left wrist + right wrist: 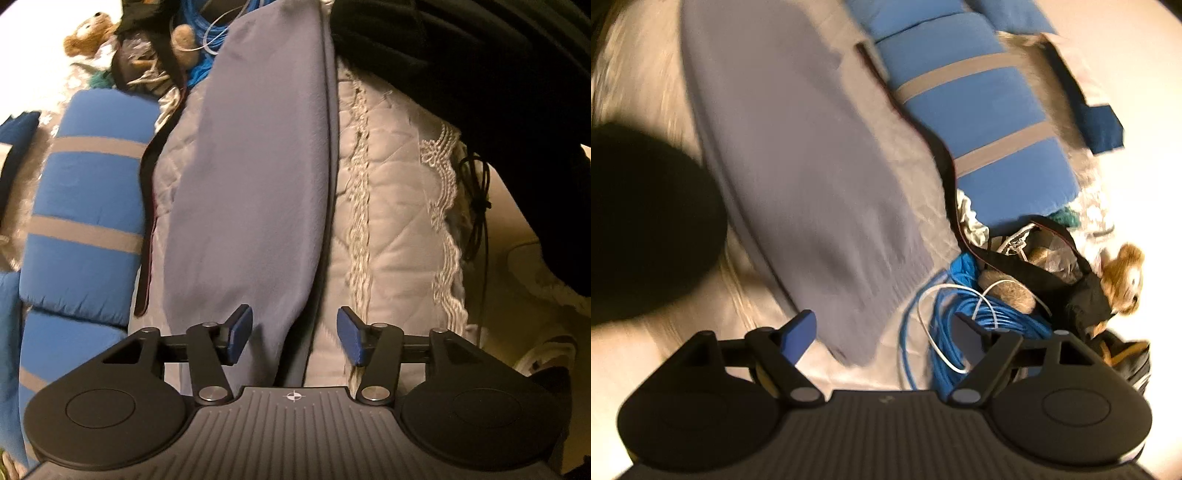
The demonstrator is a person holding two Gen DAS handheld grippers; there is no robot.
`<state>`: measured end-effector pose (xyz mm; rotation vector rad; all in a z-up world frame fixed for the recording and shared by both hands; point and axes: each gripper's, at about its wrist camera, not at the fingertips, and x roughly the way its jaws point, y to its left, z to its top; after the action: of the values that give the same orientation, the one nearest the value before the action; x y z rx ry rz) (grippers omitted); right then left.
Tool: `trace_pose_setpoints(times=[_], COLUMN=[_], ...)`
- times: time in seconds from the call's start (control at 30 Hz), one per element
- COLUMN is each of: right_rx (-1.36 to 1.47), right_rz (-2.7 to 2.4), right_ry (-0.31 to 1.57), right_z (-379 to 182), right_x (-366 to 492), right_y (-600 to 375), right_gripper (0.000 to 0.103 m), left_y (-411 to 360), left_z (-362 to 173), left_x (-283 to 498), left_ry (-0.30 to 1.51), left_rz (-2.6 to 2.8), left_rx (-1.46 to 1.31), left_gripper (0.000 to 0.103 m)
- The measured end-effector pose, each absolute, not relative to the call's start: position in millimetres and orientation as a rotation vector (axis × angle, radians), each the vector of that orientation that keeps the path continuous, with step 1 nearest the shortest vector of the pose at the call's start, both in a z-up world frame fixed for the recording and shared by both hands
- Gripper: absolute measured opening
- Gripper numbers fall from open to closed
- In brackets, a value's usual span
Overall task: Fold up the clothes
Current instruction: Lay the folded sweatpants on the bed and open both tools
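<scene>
A grey-lilac garment (251, 177) lies folded into a long narrow strip on a pale quilted bedcover (399, 221). My left gripper (295, 338) is open and empty, its blue pads just above the garment's near end. In the right wrist view the same garment (798, 166) runs from top left down to its ribbed hem near my right gripper (886, 339), which is open and empty above the hem and the bedcover (912, 170).
A blue cushion with grey stripes (85, 206) (982, 110) lies beside the garment. A coil of blue cable (964, 325), a black bag (1034, 266) and a brown teddy (1123, 277) (88, 35) sit past the hem. A dark garment (480, 74) lies at the right.
</scene>
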<state>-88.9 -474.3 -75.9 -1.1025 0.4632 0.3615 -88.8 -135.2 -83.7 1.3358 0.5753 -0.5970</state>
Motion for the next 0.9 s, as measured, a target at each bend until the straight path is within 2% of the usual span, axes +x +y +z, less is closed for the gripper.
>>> trace_pose_setpoints(times=[0.2,0.37,0.9], right_rx=[-0.883,-0.808,-0.701], right_rz=[0.44,0.527,0.679], right_ry=[0.386,0.324,0.326], right_z=[-50.5,-51.3,-80.0], right_x=[-98.8,-113.4,-135.3], right_y=[-426.3,-377.1,-295.2], right_gripper=[0.091,0.092,0.093], left_y=[-121.0,-106.6,-76.8], left_z=[-68.4,-55.5,-87.0], left_x=[-105.6,-99.0,-76.8], left_ry=[0.519,0.517,0.593], left_rz=[-0.534,-0.429,-0.24], left_rx=[1.298,1.221,1.343], left_gripper=[0.05,0.049,0.05])
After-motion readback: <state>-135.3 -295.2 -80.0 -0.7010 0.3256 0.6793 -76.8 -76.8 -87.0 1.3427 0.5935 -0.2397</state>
